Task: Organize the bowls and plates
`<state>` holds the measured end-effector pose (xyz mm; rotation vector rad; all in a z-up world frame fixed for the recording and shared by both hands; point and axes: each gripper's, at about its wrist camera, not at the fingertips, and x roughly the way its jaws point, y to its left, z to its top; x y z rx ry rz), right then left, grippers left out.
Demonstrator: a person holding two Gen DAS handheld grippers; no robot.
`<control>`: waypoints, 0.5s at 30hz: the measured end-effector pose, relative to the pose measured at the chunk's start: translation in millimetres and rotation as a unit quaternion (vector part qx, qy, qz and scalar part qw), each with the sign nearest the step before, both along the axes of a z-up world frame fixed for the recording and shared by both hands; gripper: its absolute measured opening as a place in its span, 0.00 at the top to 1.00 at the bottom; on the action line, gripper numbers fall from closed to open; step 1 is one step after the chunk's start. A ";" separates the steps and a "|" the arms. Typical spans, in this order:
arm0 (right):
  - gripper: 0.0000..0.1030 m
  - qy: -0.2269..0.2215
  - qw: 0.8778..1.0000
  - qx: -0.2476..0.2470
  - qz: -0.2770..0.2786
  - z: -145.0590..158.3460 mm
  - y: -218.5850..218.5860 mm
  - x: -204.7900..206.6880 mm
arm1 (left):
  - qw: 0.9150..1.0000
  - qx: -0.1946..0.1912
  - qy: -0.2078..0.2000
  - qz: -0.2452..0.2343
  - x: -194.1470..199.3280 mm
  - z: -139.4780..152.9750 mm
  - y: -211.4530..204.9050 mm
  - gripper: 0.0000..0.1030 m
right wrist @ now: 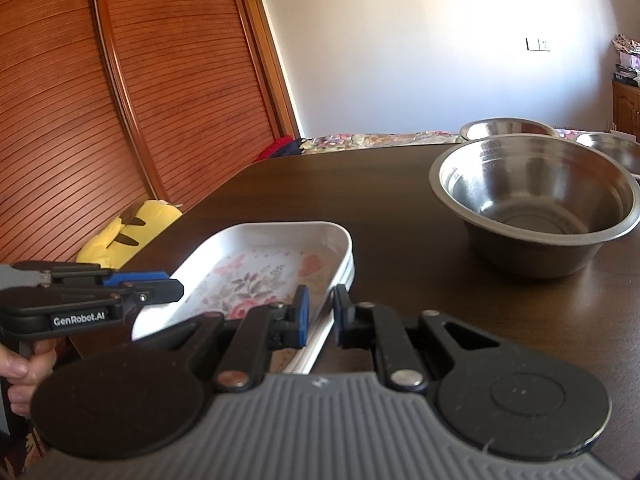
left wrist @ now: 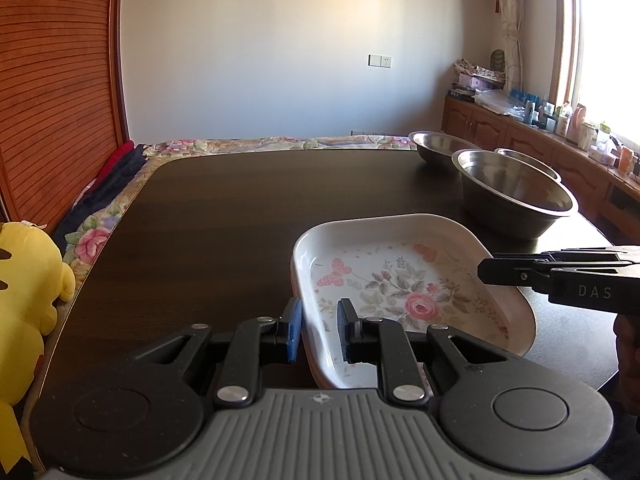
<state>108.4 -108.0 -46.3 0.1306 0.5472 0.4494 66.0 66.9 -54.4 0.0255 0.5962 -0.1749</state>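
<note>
Floral tray (left wrist: 400,280), lower centre of the frame on the worktop (left wrist: 240,208), is sitting between two tongs: left tongs (left wrist: 318,332) and right tongs (right wrist: 321,316) are straddling opposite rims, not yet clenched. Likely light, stiff, glossy; rims offer purchase.

**Count of items on the dark brown wooden table (left wrist: 248,216).**

- **White rectangular plates with a pink rose print (left wrist: 400,280):** two rims show, one directly under the other, so I count two stacked. I cannot tell whether more lie beneath.
- **Round stainless-steel bowls:** three, all beyond the plates.
  - large bowl (left wrist: 516,196), nearest the plates
  - second bowl (left wrist: 442,146), farther off
  - third bowl (left wrist: 528,160), partly hidden behind the large bowl
- **Yellow plush toy (left wrist: 24,304):** one, left of the plates and off the table edge.
- **My claws:** two, each with two blue-padded fingers.
  - left gripper (left wrist: 318,320)
  - right gripper (right wrist: 321,304)
</note>
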 end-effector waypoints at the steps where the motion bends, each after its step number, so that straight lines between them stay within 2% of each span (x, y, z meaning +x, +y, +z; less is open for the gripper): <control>1: 0.86 0.000 1.000 0.000 -0.001 -0.1 -0.1 -0.1 | 1.000 0.000 0.001 0.000 0.1 -0.6 0.2 0.80; 9: 0.86 0.002 1.000 0.006 -0.001 -2.3 0.1 0.6 | 1.000 -0.004 0.009 0.003 2.4 -5.0 1.7 0.80; 15: 0.86 -0.009 1.000 0.020 -0.011 5.5 -13.8 -1.3 | 1.000 -0.007 -0.005 0.005 1.6 3.7 2.2 0.80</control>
